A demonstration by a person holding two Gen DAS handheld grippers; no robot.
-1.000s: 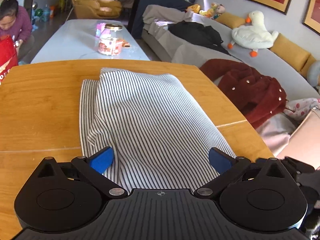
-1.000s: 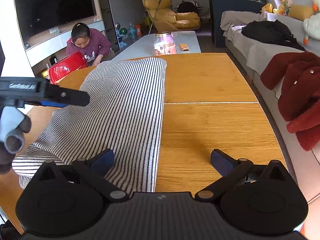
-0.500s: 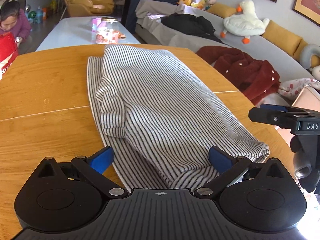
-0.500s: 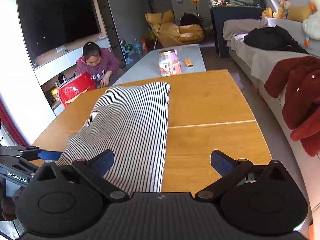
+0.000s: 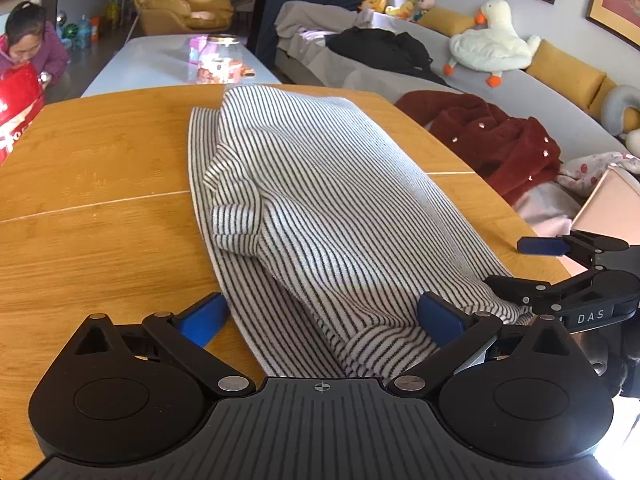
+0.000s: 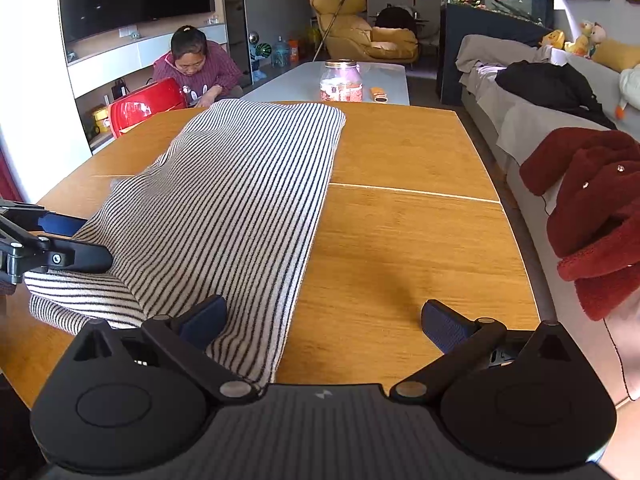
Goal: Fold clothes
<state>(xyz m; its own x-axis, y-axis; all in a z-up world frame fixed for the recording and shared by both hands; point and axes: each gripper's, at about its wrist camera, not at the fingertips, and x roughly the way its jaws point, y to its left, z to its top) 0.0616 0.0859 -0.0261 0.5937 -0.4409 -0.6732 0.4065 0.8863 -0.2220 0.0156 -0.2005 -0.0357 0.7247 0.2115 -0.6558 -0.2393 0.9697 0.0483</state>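
Observation:
A black-and-white striped garment lies lengthwise on the wooden table, folded along its length, with a bunched sleeve on its left side. My left gripper is open, its blue pads straddling the garment's near end just above the cloth. My right gripper shows at the right of that view, open, its lower finger touching the garment's near right corner. In the right wrist view the garment runs away from my open right gripper. The left gripper sits open at the cloth's left fold.
A person crouches by a red case beyond the table's far left corner. A jar stands on a pale low table behind. A dark red coat lies on the grey sofa close to the table's right edge.
My left gripper has drawn back toward the garment's near end and come down. The right gripper has closed in on the near right corner. Both stayed open.

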